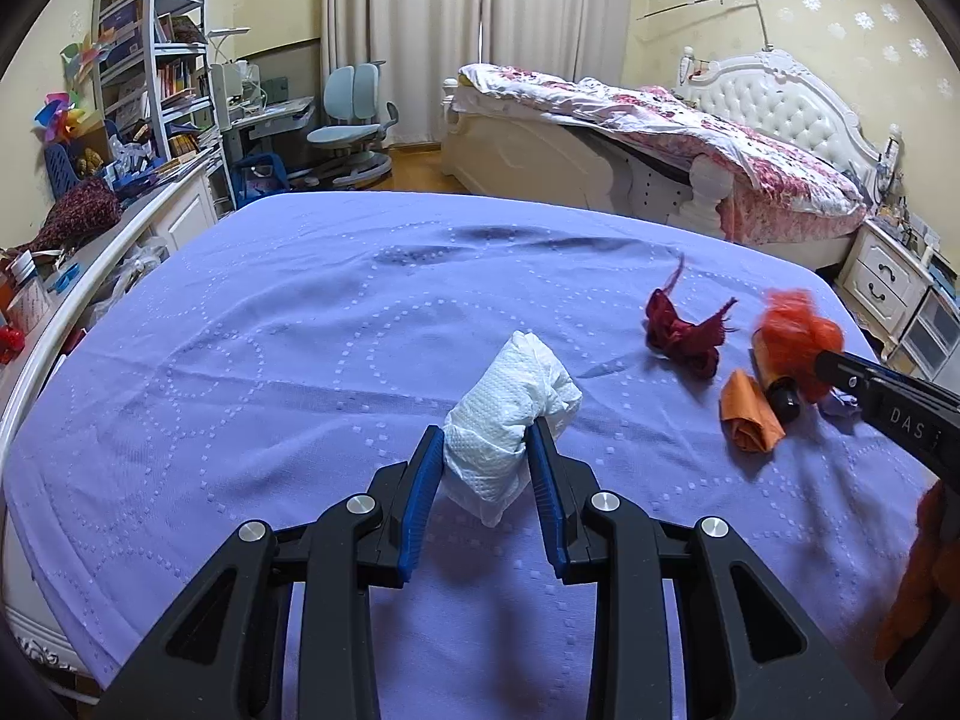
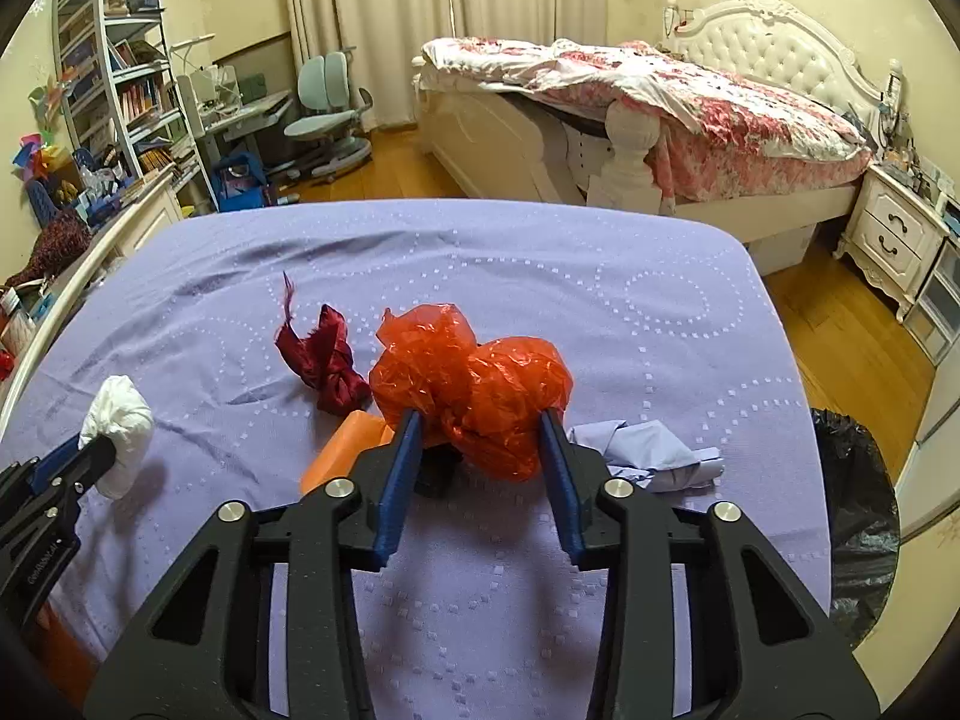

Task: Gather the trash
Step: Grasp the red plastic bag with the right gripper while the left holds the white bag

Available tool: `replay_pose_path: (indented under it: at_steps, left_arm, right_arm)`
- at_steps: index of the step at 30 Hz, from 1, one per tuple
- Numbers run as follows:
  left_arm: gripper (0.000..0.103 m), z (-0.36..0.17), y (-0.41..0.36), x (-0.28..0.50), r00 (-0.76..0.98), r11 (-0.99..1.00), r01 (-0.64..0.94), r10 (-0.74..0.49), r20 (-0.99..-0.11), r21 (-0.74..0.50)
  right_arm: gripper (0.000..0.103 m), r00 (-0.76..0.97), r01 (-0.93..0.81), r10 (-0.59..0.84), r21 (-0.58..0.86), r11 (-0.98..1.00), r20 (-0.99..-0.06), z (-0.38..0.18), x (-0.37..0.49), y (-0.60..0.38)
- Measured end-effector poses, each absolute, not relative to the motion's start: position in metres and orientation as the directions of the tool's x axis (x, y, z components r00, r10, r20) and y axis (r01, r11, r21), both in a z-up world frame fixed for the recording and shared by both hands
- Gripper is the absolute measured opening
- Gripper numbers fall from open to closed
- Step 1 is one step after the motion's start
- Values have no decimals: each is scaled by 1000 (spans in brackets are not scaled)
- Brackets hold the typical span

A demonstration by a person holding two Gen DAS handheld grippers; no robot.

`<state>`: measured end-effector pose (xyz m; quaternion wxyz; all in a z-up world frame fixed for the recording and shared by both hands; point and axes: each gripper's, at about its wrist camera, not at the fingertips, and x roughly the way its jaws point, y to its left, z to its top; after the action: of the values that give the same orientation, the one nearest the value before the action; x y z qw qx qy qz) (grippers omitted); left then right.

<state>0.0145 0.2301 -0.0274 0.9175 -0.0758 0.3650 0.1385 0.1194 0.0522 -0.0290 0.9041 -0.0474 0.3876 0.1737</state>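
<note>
White crumpled tissue wad is pinched in the left gripper; crinkled orange plastic in the right gripper.

A lavender bedsheet with a dotted ring pattern covers the near bed. Beyond it stands a white bed with a tufted headboard and a pink floral quilt. A white nightstand sits at the right. Cream curtains hang behind a pale blue desk chair, near a cluttered bookshelf.
</note>
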Motion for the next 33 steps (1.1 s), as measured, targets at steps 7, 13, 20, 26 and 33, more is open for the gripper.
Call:
replay_pose_path:
  at_steps: [7,13,20,26,33]
  left_arm:
    - [32,-25,215,12,704,959,-280,179,-687,-38]
    - [32,-25,220,10,704,955,-296,192,-684,-36]
    - [32,-26,237,15,697,944,-328,212,-686,-41]
    - [32,-28,244,16,696,940,-337,209,-687,-55]
    - [32,-29,234,14,698,946,-320,194,-689,-58]
  right_arm:
    - [11,622,-367,301,70,927,-723,-24,115,45]
    - [53,626,-368,312,83,926,-715,-18,119,43]
    - [67,612,-381,297,56,923,-733,-24,141,53]
    - [52,598,-384,279,36,922,-752,-32,146,57]
    - [47,637,-374,288,39,927,-715,-26,136,50]
